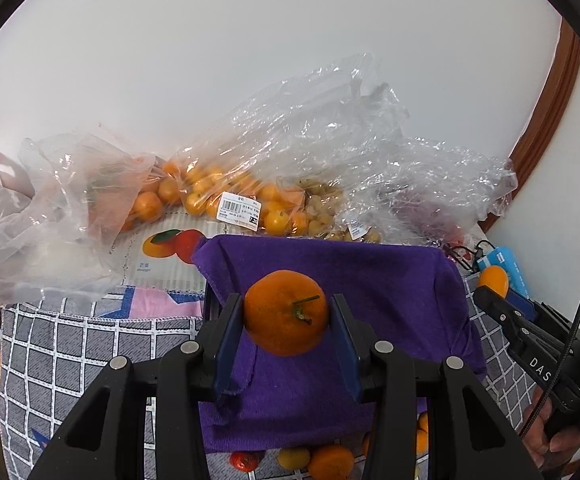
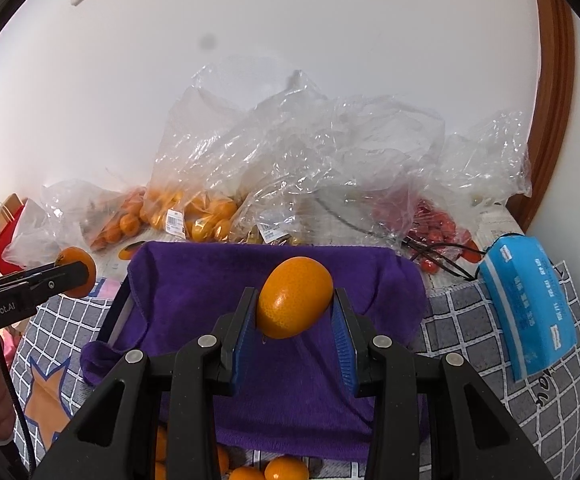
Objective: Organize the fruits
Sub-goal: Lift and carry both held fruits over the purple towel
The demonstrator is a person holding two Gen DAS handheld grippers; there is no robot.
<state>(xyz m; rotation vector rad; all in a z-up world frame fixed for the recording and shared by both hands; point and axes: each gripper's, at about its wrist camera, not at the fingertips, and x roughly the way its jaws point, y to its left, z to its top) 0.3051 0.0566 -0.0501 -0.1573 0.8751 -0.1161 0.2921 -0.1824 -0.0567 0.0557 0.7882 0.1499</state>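
A stemmed mandarin (image 1: 286,312) sat clamped between the narrowly parted jaws of the left gripper (image 1: 287,322), held above a purple towel (image 1: 370,280) draped over a box-like container; a smoother, oval orange (image 2: 295,298) was pinched the same way in the right gripper (image 2: 295,312). Both fruits looked light, firm-skinned but bruisable and somewhat slick, so a hold across the widest middle, clear of the stem, seemed safest. At twelve o'clock beyond the towel, clear plastic bags (image 1: 314,152) of small oranges and red fruit crowded the wall. A blue tissue pack (image 2: 530,304) lay at three o'clock. Loose oranges (image 2: 286,468) rested at six o'clock on the checked cloth (image 1: 70,352), leaving open room mainly over the towel.
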